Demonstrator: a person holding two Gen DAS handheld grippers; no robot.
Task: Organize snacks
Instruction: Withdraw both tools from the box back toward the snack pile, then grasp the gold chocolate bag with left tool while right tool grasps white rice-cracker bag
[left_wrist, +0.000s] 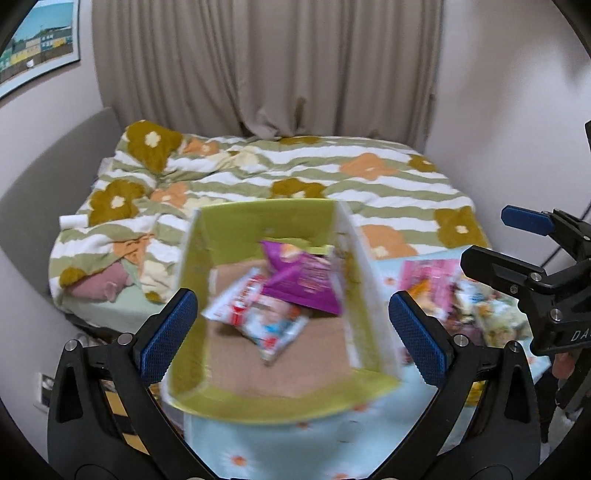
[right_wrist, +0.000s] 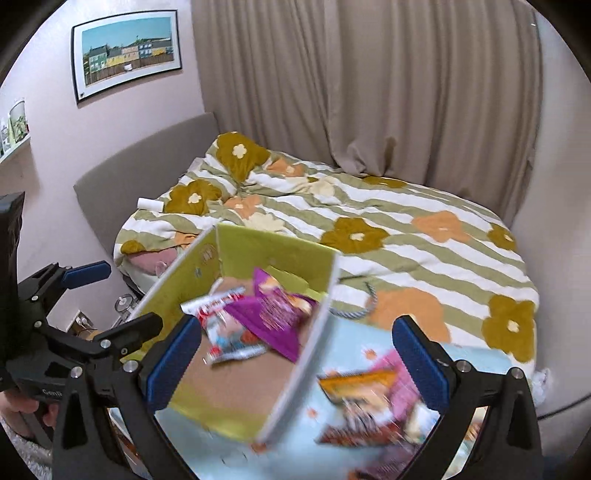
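A green cardboard box (left_wrist: 258, 218) with a brown floor stands on a light blue flowered cloth (left_wrist: 295, 446). Inside lie a purple snack bag (left_wrist: 306, 280) and a white-and-red snack bag (left_wrist: 258, 314). My left gripper (left_wrist: 293, 334) is open and empty above the box's near side. Right of the box lies a pile of loose snack packets (left_wrist: 454, 295). In the right wrist view the box (right_wrist: 273, 243) is at centre left with both bags (right_wrist: 269, 314) inside, and the pile (right_wrist: 369, 402) lies lower right. My right gripper (right_wrist: 297, 360) is open and empty above the box's right wall.
A bed with a green-striped flowered duvet (right_wrist: 406, 236) fills the space behind. Beige curtains (left_wrist: 266, 62) hang at the back. A grey headboard (right_wrist: 147, 155) stands at the left. The right gripper's body (left_wrist: 543, 273) shows at the right edge of the left view.
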